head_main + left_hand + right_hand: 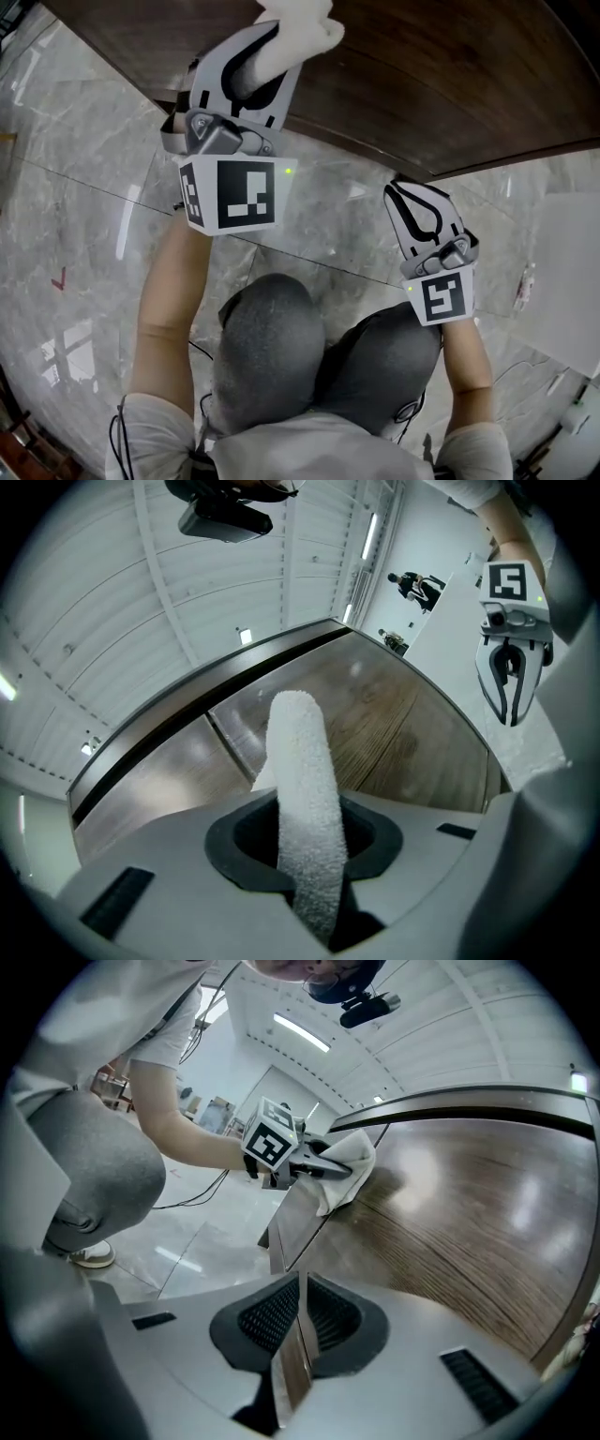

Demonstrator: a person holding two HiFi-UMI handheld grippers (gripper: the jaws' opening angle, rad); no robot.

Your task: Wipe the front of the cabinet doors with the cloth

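Observation:
A white cloth (302, 21) is clamped in my left gripper (277, 45), which presses it against the dark brown cabinet door (441, 84). In the left gripper view the cloth (306, 789) stands up between the jaws of the left gripper (306, 841), with the wood door (403, 733) behind it. My right gripper (405, 195) sits lower right at the door's bottom edge. The right gripper view shows the right gripper (298, 1309) shut on the thin edge of a door panel (292, 1241). The left gripper (314, 1168) and cloth (349, 1174) appear farther along the door (469, 1241).
A glossy grey marble floor (84, 187) lies below the cabinet. The person's knees in grey trousers (267, 347) are bent under the grippers. A white panel (562, 272) stands at the right, and cables (202, 1185) trail on the floor.

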